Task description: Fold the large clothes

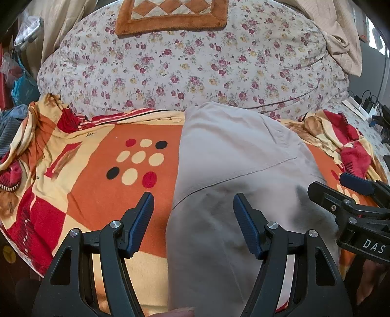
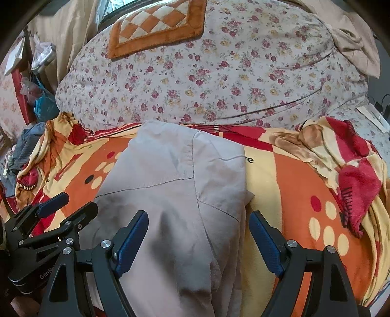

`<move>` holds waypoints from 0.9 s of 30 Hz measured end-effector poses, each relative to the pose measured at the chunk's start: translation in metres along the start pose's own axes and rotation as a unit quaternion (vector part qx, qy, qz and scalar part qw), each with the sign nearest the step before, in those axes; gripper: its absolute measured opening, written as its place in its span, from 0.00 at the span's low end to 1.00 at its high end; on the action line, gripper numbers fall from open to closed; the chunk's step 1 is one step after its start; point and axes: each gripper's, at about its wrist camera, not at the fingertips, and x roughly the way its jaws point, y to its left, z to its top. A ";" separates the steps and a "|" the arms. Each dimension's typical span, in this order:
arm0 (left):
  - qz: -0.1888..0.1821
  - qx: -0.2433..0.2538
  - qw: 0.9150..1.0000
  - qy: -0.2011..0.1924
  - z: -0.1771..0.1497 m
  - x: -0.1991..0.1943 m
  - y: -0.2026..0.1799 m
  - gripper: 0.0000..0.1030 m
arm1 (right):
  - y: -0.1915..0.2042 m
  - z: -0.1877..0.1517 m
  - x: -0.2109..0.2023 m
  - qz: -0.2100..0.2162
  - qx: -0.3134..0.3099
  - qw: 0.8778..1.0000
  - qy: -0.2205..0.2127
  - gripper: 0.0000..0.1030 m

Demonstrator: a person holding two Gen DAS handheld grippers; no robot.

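hovering with jaws spread apart and nothing between them: left claw, its blue ribbed pads clear of the cloth; the left pad stands over the orange blanket, the right pad over the grey garment.
item: right claw, jaws likewise parted and empty; the garment's right edge runs up between its two pads.
item: grey garment, folded into a long strip, lying flat on the blanket and reaching from under both claws straight ahead; seam lines cross it just beyond the fingertips.
item: dotted patch, cream, red and black, ahead-left of the left claw; a similar dotted patch right of the right claw.
item: bunched blanket edge, far right.
item: floral quilt, heaped beyond the garment's far end.
item: orange checkered cushion, farthest, atop the quilt.
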 end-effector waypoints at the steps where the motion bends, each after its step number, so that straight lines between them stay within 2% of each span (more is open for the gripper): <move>1: 0.000 -0.001 1.000 0.001 0.000 0.001 0.000 0.66 | 0.000 0.000 0.001 0.001 -0.001 1.000 0.001 0.80; 27: -0.003 -0.001 1.000 0.007 -0.006 0.007 -0.001 0.66 | 0.000 -0.001 0.004 0.001 0.001 1.000 0.006 0.80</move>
